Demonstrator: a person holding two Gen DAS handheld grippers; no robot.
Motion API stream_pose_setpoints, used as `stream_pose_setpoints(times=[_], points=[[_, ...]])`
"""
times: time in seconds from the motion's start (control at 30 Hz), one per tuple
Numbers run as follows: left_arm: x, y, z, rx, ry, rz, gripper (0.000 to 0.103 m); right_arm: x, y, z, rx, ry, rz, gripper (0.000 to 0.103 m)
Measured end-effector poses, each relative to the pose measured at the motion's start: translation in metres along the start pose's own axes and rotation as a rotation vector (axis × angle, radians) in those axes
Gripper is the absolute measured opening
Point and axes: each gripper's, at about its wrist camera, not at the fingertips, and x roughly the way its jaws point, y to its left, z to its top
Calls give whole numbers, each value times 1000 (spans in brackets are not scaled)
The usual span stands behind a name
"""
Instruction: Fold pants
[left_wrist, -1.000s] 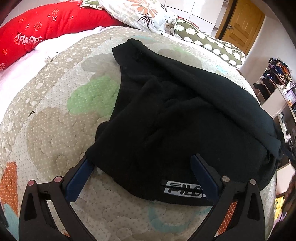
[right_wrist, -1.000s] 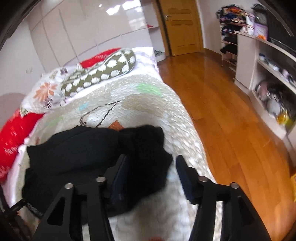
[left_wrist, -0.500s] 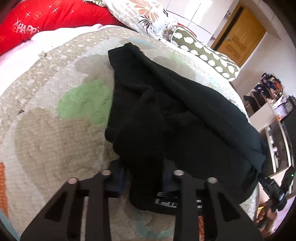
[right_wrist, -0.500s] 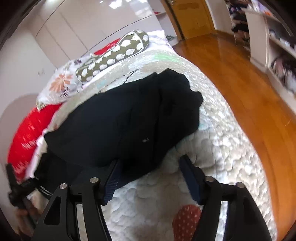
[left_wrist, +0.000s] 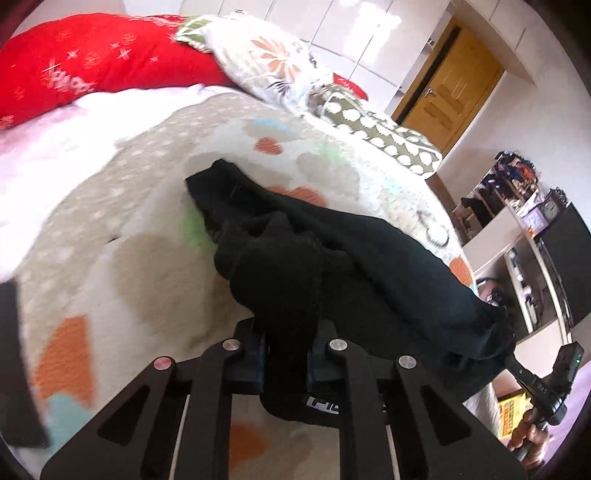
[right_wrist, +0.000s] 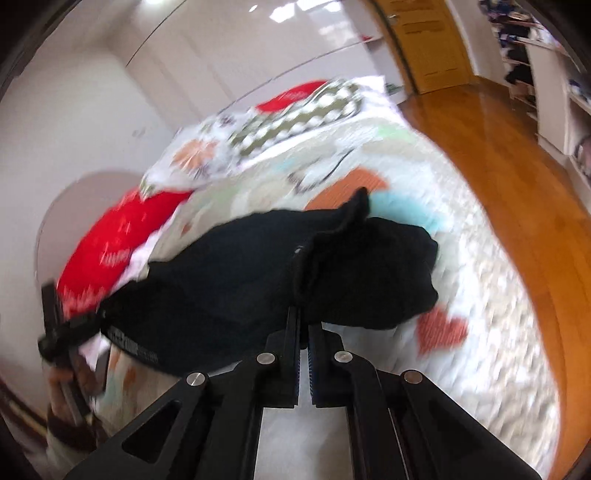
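The black pants (left_wrist: 332, 266) hang bunched between my two grippers above the patterned quilt (left_wrist: 110, 240). My left gripper (left_wrist: 284, 354) is shut on a thick fold of the pants near the waistband with its white logo (left_wrist: 325, 404). My right gripper (right_wrist: 303, 328) is shut on an edge of the pants (right_wrist: 258, 280) at the other end. The far hem (left_wrist: 214, 177) trails toward the pillows. In the right wrist view the left gripper (right_wrist: 70, 328) shows at the pants' left end. In the left wrist view the right gripper (left_wrist: 546, 384) shows at lower right.
A red pillow (left_wrist: 92, 62), a floral pillow (left_wrist: 266, 59) and a green spotted pillow (left_wrist: 380, 133) lie at the head of the bed. Wooden floor (right_wrist: 517, 177) runs right of the bed. Shelves (left_wrist: 528, 229) and a wooden door (left_wrist: 450, 88) stand beyond.
Both grippers have closed on the pants and lifted them off the quilt. The cloth now hangs bunched between them instead of lying spread out.
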Motion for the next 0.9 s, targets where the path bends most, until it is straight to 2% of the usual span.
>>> stream_pose_setpoints(times=[0.1,0.2,0.27,0.33,0.4,0.47,0.63,0.67,0.73,0.77,0.9], points=[[-5,26,-20,-11,53,34,12,-2,9,-30,-22,78,5,3],[9,48,-42,-60,113,50,13,12,2,-59,-11,178,-45,7],[15,51,-55,-71,114,54,19,10,-7,-65,37,176,-60,7],[14,51,-59,-81,92,58,20,-5,-15,-61,106,140,-60,23],[12,46,-59,-73,80,76,23,-23,-19,-53,106,66,-124,52],[12,44,-57,-63,80,90,24,-31,-24,-44,102,24,-170,57],[16,49,-58,-78,85,94,24,-7,-52,-17,123,-20,-215,56],[16,49,-57,-82,85,94,24,2,-55,-15,121,-12,-211,51],[15,51,-58,-89,85,93,24,17,-58,-15,112,19,-189,25],[14,52,-59,-88,86,94,24,19,-58,-17,101,23,-166,4],[13,51,-57,-77,96,96,24,-12,-39,-22,33,-8,-133,4]])
